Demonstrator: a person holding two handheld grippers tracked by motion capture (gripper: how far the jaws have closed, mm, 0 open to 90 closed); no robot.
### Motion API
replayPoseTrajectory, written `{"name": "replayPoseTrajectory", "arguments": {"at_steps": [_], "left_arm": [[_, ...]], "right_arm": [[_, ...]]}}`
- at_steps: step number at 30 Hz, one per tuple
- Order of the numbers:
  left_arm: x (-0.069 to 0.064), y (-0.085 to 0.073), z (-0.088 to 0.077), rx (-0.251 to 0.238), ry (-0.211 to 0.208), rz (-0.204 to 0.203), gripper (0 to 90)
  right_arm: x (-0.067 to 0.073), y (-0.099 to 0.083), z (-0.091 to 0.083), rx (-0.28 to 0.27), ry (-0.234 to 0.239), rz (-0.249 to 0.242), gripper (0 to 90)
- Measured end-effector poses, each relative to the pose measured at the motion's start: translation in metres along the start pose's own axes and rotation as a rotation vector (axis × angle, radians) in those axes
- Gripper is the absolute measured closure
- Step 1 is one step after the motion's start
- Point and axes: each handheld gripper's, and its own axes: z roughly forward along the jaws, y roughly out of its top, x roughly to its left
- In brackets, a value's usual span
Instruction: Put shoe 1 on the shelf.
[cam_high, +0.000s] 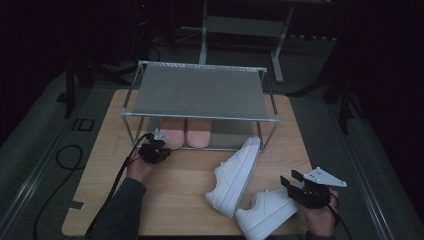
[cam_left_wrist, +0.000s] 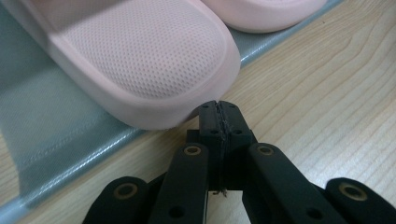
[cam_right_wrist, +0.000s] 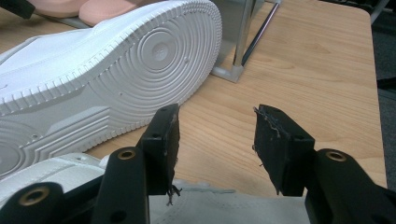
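Two pink slippers (cam_high: 185, 133) lie side by side on the lower shelf of a metal shoe rack (cam_high: 200, 90). My left gripper (cam_high: 159, 145) is shut with nothing in it, its tips (cam_left_wrist: 218, 108) right at the toe of the left pink slipper (cam_left_wrist: 140, 60). One white sneaker (cam_high: 235, 175) lies tipped on its side on the wooden table (cam_high: 175, 195), its sole (cam_right_wrist: 116, 70) facing my right gripper. A second white sneaker (cam_high: 267, 212) lies at the table's front edge. My right gripper (cam_high: 291, 180) (cam_right_wrist: 215, 135) stands open just above that sneaker's heel (cam_right_wrist: 219, 207).
The rack's grey top shelf (cam_high: 200, 92) overhangs the slippers, and its front right leg (cam_right_wrist: 238, 42) stands just past the tipped sneaker. A black cable (cam_high: 65, 165) trails off the table's left side. Dark floor and stands surround the table.
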Motion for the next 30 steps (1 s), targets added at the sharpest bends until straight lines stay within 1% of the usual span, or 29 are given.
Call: {"name": "replayPoseTrajectory", "arguments": {"at_steps": [6, 14, 17, 22, 23, 24, 28, 29, 30], "left_arm": [[-0.001, 0.005, 0.005, 0.003, -0.005, 0.001, 89.2], [0.001, 0.009, 0.011, 0.001, -0.009, -0.019, 89.2], [0.002, 0.01, 0.014, 0.002, -0.009, -0.02, 89.2], [0.001, 0.011, 0.014, 0.003, -0.006, -0.019, 87.9], [0.0, 0.011, 0.013, 0.006, 0.001, -0.011, 87.1], [-0.001, 0.011, 0.011, 0.004, -0.002, -0.011, 86.5], [-0.01, 0.011, 0.003, -0.017, -0.023, 0.003, 82.5], [-0.015, 0.011, -0.001, -0.025, -0.037, 0.011, 81.5], [-0.018, 0.011, -0.002, -0.028, -0.04, 0.016, 80.3]], "right_arm": [[0.0, 0.0, 0.0, 0.0, 0.0, -0.001, 49.7], [0.0, 0.0, 0.0, 0.0, 0.0, 0.0, 49.7], [0.0, 0.0, 0.0, 0.0, 0.0, -0.001, 49.7], [0.0, 0.0, 0.0, -0.001, 0.001, -0.001, 49.8], [0.0, 0.0, 0.0, -0.001, 0.001, -0.001, 49.8], [0.0, 0.0, 0.0, -0.001, 0.001, -0.001, 49.8], [0.0, 0.0, 0.0, -0.001, 0.001, -0.001, 49.7], [0.0, 0.0, 0.0, 0.0, 0.001, -0.001, 49.7], [0.0, 0.0, 0.0, -0.001, 0.001, -0.002, 49.7]]}}
